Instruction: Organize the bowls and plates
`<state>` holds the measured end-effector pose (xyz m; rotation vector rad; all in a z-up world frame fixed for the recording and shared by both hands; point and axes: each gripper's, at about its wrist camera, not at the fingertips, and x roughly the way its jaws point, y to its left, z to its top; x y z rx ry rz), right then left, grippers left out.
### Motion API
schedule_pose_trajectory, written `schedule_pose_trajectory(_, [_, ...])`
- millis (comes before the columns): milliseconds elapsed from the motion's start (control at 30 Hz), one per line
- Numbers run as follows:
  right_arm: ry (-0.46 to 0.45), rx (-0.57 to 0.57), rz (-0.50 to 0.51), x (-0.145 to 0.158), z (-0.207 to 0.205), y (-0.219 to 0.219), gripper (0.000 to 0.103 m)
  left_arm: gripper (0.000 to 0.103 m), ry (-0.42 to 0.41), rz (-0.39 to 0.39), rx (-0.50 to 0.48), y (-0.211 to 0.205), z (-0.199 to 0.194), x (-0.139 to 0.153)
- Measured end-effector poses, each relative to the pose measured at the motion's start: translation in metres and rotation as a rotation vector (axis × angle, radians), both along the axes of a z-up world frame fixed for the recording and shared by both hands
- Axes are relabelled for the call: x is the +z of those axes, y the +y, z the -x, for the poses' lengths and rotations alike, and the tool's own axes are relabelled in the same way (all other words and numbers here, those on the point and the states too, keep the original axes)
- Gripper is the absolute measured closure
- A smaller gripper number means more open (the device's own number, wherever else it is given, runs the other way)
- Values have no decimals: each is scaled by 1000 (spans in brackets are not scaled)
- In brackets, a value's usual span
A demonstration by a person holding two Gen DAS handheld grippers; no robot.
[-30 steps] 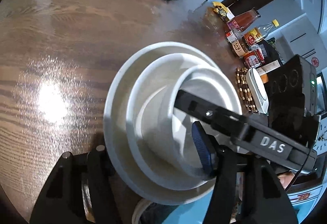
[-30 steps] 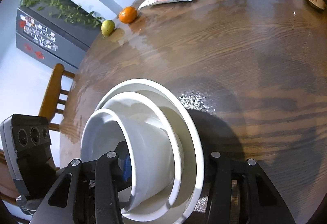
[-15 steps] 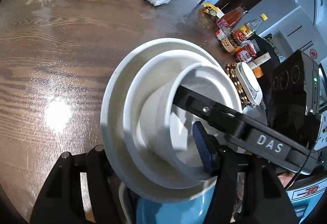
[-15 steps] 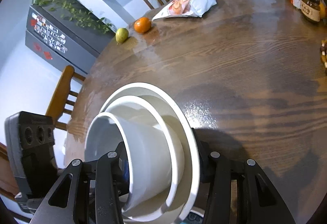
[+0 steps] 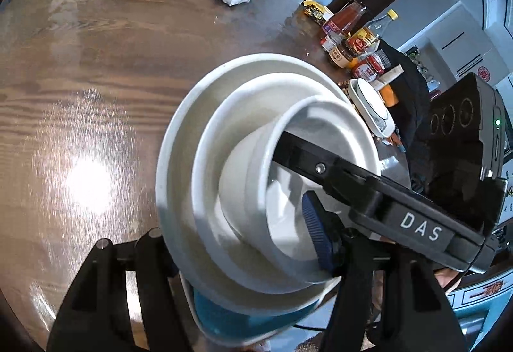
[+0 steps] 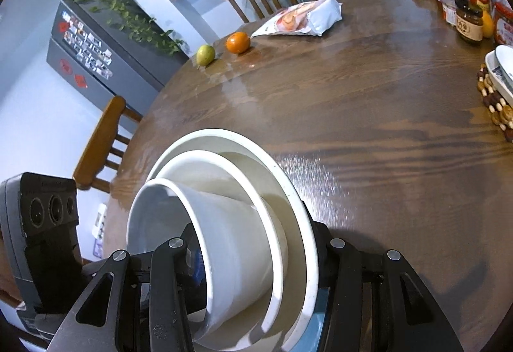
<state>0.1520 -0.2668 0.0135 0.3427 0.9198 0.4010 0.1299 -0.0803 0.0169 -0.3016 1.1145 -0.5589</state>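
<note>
The step in hand looks like carrying a nested stack as one load over the round wooden table [image 5: 105,69]; the next move calls for both hands travelling level and together to a bare patch, since the stack is tilted. Widest is the large plate [image 5: 179,166], then the shallow bowl [image 5: 211,159] inside it, then the small deep bowl [image 5: 253,178] on top. The left gripper [image 5: 243,243] clamps the stack's edge at 6 o'clock in its view, blue pad inside the deep bowl. The right gripper [image 6: 253,246] clamps it at 6 o'clock in its own view, opposite. A blue dish edge [image 5: 224,316] shows beneath
</note>
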Motion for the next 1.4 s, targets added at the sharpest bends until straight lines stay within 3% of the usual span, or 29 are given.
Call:
schedule_pose_trajectory(767, [5, 5, 56, -16, 60, 11, 53, 42, 84, -17, -65, -4, 47, -20])
schedule_pose_trajectory(1400, [78, -3, 58, -35, 57, 8, 53, 41, 112, -63, -62, -15, 39, -31])
